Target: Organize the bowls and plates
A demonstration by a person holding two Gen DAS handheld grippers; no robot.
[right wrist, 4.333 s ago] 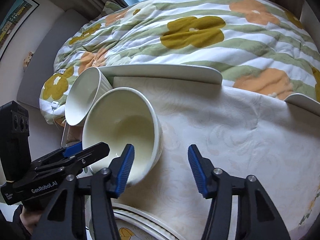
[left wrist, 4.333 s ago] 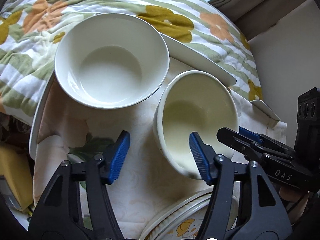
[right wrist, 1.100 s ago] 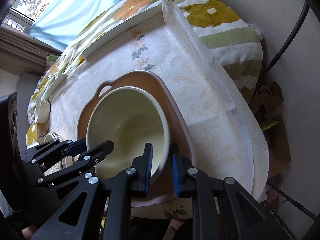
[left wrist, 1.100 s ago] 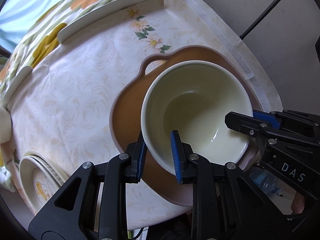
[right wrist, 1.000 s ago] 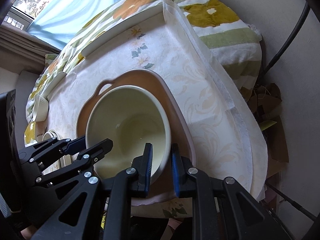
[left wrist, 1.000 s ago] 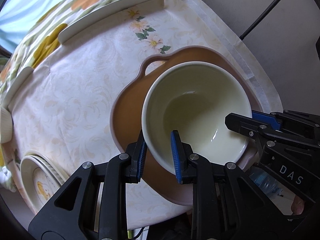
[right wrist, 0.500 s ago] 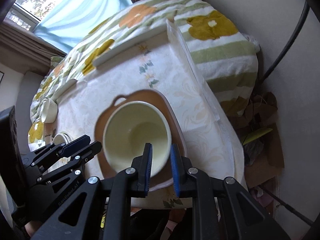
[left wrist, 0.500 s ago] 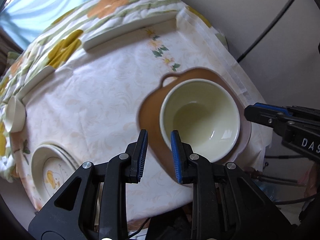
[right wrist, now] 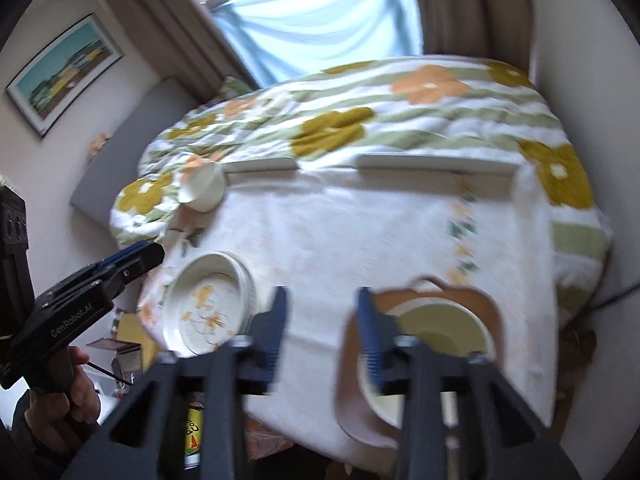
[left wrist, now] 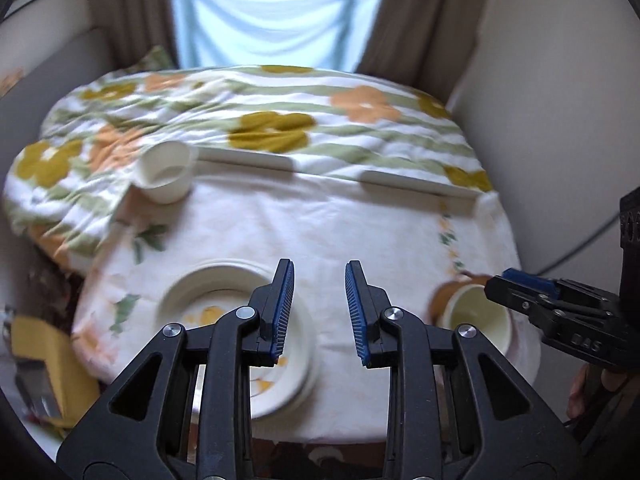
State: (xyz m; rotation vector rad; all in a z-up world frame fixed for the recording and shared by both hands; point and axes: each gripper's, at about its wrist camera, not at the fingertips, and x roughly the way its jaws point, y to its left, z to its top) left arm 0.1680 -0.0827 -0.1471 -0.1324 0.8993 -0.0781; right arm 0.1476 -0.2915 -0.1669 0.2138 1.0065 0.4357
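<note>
A cream bowl (right wrist: 440, 336) sits in a brown handled dish (right wrist: 486, 300) at the table's near right; it also shows in the left wrist view (left wrist: 478, 314). A white patterned plate stack (left wrist: 224, 300) lies at the near left, also in the right wrist view (right wrist: 208, 312). A white ribbed bowl (left wrist: 166, 176) rests at the far left edge, also in the right wrist view (right wrist: 204, 190). My left gripper (left wrist: 319, 312) is open and empty above the plate stack's right side. My right gripper (right wrist: 322, 336) is open and empty, just left of the brown dish.
A white floral tablecloth (left wrist: 340, 224) covers the round table. A flowered quilt (left wrist: 272, 128) lies behind it, with flat white trays (left wrist: 416, 184) along the far edge. Walls stand close on the right; a curtained window (left wrist: 272, 12) is behind.
Both grippers let go of the cream bowl, now left in the brown dish, pulled up and back, and opened wider. The views now face the window.
</note>
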